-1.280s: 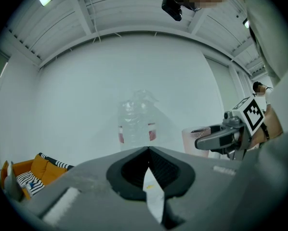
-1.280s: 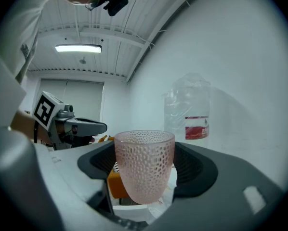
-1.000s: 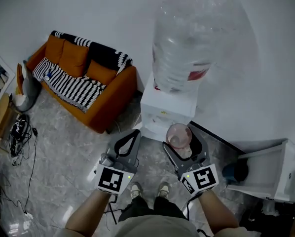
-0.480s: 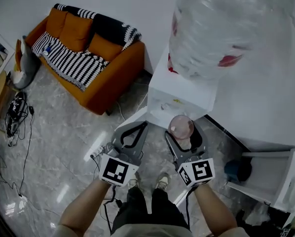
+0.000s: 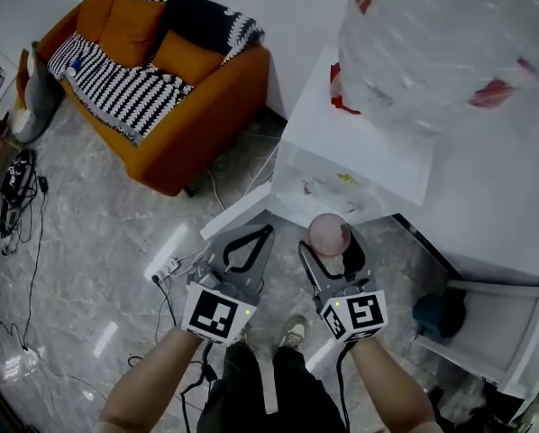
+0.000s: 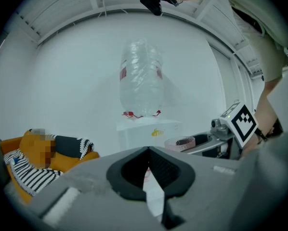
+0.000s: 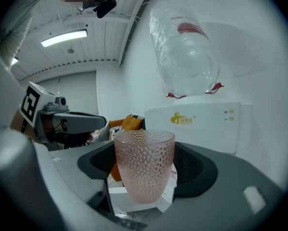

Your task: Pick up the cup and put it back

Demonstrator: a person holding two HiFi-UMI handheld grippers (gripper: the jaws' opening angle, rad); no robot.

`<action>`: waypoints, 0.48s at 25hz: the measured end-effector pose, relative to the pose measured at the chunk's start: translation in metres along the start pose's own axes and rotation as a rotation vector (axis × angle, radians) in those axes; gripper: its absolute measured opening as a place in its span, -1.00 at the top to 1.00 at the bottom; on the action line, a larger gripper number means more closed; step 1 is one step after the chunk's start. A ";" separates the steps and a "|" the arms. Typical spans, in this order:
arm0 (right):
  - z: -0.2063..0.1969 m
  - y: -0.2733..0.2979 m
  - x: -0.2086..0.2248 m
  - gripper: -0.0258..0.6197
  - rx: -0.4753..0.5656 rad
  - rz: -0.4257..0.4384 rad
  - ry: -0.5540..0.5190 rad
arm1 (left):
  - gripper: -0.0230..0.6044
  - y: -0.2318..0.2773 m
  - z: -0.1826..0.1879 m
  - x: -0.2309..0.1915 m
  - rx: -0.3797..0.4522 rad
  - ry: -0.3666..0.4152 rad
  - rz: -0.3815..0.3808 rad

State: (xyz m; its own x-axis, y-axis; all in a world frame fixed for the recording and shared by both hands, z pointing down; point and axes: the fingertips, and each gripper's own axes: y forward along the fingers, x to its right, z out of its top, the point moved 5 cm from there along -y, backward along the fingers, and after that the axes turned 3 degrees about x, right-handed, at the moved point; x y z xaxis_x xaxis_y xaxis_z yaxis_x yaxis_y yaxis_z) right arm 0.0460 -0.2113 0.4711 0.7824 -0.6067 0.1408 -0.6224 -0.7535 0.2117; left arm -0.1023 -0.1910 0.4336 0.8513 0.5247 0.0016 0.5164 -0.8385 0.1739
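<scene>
A pink dimpled glass cup (image 5: 329, 234) stands upright between the jaws of my right gripper (image 5: 331, 244), which is shut on it and holds it in the air just in front of the white water dispenser (image 5: 360, 156). In the right gripper view the cup (image 7: 144, 165) fills the middle between the dark pads, with the dispenser (image 7: 202, 121) and its big clear bottle (image 7: 185, 47) behind. My left gripper (image 5: 266, 232) is beside it on the left, jaws shut with nothing in them. In the left gripper view the cup (image 6: 180, 142) shows at the right.
An orange sofa (image 5: 175, 106) with a striped blanket stands at the back left. A white power strip (image 5: 166, 262) and cords lie on the marble floor near the dispenser's foot. A white open box (image 5: 499, 318) is at the right, by the wall.
Both grippers and the held cup have come closer to the dispenser, which now looms larger in the head view. The cup stays held.
</scene>
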 end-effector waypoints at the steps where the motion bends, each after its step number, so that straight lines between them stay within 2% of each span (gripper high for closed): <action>1: -0.011 0.004 0.002 -0.23 -0.009 0.004 -0.005 | 0.92 0.003 -0.011 -0.001 -0.010 -0.008 0.001; 4: -0.039 0.017 0.007 -0.23 -0.033 0.015 -0.032 | 0.92 0.016 -0.041 -0.004 -0.035 -0.036 0.003; 8: -0.075 0.034 0.015 -0.23 -0.064 0.020 -0.046 | 0.92 0.029 -0.080 -0.008 -0.072 0.010 -0.020; 12: -0.106 0.054 0.023 -0.23 -0.088 0.022 -0.059 | 0.92 0.041 -0.112 -0.011 -0.092 -0.026 -0.018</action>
State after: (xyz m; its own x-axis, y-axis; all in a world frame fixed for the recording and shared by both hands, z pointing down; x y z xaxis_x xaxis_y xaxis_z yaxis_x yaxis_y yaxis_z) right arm 0.0327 -0.2392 0.5887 0.7641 -0.6388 0.0894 -0.6331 -0.7161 0.2941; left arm -0.1008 -0.2147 0.5514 0.8449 0.5343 -0.0275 0.5218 -0.8116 0.2629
